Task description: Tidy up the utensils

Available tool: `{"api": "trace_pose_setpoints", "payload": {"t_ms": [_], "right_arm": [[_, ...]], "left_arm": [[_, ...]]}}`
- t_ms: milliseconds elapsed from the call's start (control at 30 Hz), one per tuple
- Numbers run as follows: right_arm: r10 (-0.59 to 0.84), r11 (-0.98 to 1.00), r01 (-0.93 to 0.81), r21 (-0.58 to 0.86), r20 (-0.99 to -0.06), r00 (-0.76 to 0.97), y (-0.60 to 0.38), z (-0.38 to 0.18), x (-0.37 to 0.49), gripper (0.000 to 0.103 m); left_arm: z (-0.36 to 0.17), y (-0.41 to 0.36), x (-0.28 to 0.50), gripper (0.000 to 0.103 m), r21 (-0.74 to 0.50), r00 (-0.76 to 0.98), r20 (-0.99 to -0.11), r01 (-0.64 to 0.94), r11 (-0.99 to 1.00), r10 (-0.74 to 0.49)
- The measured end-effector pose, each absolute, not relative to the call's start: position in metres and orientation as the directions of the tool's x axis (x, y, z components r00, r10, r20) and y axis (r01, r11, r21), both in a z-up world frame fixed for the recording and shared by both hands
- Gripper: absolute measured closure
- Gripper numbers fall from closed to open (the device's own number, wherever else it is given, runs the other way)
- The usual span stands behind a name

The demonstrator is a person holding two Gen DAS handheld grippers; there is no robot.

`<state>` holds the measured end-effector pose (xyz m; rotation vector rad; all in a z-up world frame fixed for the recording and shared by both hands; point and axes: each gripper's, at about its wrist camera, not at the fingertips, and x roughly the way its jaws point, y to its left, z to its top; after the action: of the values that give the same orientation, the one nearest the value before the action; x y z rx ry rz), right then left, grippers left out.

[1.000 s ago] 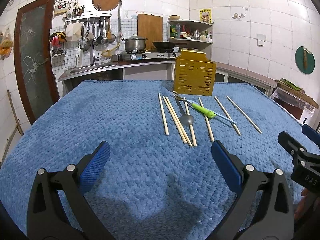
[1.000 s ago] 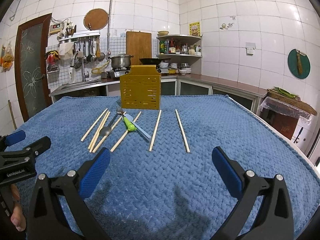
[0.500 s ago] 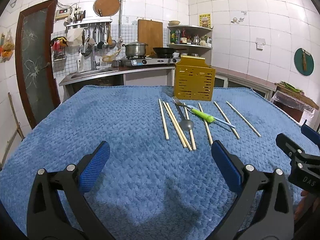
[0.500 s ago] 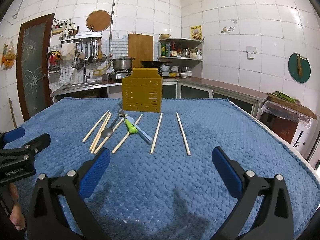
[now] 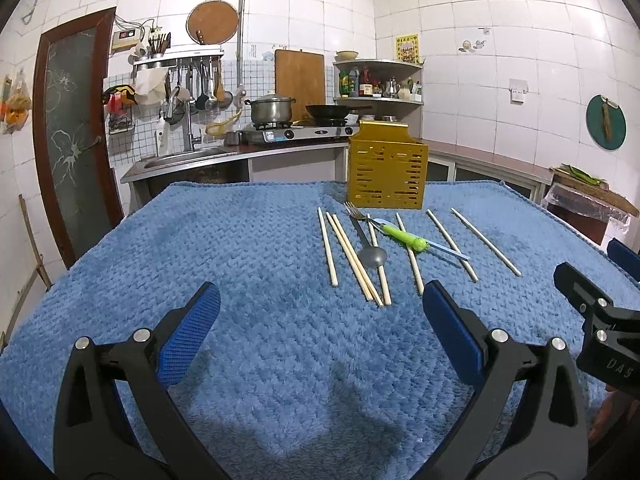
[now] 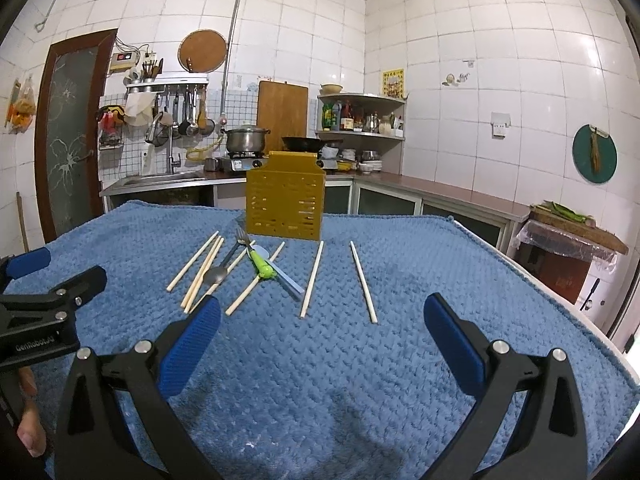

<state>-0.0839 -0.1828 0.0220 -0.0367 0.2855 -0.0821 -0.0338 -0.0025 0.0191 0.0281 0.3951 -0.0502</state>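
Left wrist view: left gripper (image 5: 316, 332) and right gripper (image 6: 320, 338) hover spread wide, empty, over the blue cloth (image 5: 240, 248). Chopsticks (image 5: 327, 246), spoon (image 5: 370, 254), fork (image 5: 354, 212) lie before the yellow holder (image 5: 386, 170). Crossed pieces risk scattering when one is pinched.

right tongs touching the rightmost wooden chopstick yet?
Apart. Right wrist view: right tongs open, blue cloth showing between them and the rightmost wooden chopstick.
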Motion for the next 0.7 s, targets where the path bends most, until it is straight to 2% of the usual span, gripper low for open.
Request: {"api": "trace_pose_setpoints", "payload": {"t_ms": [700], "right_arm": [[-0.096,0.995,0.095,-0.019,-0.267,0.959,-0.1892,0.0213,-0.0862,0.004]], "left_arm": [[0.0204,-0.0004,-0.0398,0.005,0.023,0.934,-0.357,0.029,0.999,-0.019]]}}
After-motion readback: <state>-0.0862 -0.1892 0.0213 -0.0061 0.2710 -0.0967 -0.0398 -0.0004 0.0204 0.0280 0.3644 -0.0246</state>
